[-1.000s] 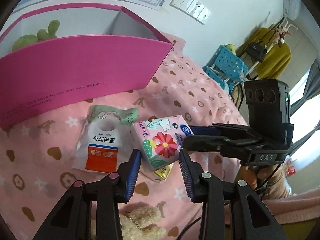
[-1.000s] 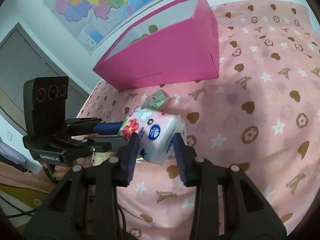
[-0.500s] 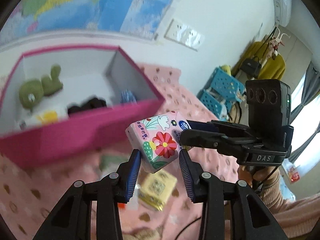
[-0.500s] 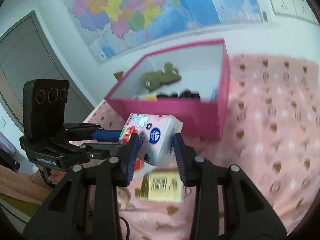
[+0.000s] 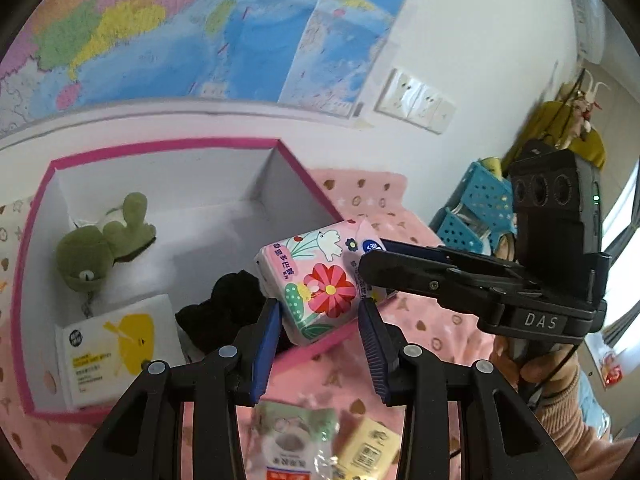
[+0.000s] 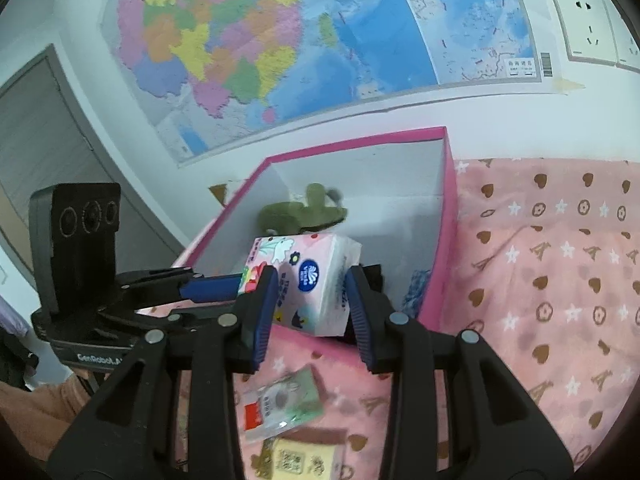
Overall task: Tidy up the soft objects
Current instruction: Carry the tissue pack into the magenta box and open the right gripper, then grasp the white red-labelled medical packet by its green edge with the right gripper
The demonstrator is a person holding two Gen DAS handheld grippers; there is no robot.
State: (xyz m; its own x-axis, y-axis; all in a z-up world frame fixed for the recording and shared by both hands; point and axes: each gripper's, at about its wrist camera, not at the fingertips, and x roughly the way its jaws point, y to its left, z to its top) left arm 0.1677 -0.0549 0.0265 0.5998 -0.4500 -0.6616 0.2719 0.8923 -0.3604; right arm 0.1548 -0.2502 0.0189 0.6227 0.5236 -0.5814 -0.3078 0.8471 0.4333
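Nearest, on the pink blanket (image 6: 560,280) printed with hearts, stars and letters, lie a clear packet with a red-and-white label (image 6: 280,408) and a small yellow pack with a square code (image 6: 304,456), both blurred, their print unreadable; above them both tongs pinch one floral tissue pack (image 5: 316,280) from two sides, held over the near rim of the pink box (image 5: 40,240); the left gripper (image 5: 320,336) presses its blue pads on the flowered face, the right gripper (image 6: 308,304) on the end bearing a blue round logo that seems to read "Vinda"; the right tool's body shows "DAS" in the left view, the left tool's "GenRobot" in the right view; each rests in a hand in a peach sleeve (image 5: 568,408); inside the white-lined box, toward its near left corner, sits a white pack with a yellow shape and tiny illegible print (image 5: 108,344), beside it a black soft thing (image 5: 228,308), farther back a green plush toy (image 5: 100,248); a blue patterned item (image 6: 416,292) lies at its right wall; beyond, a wall map (image 6: 280,40) and white sockets (image 5: 416,100).
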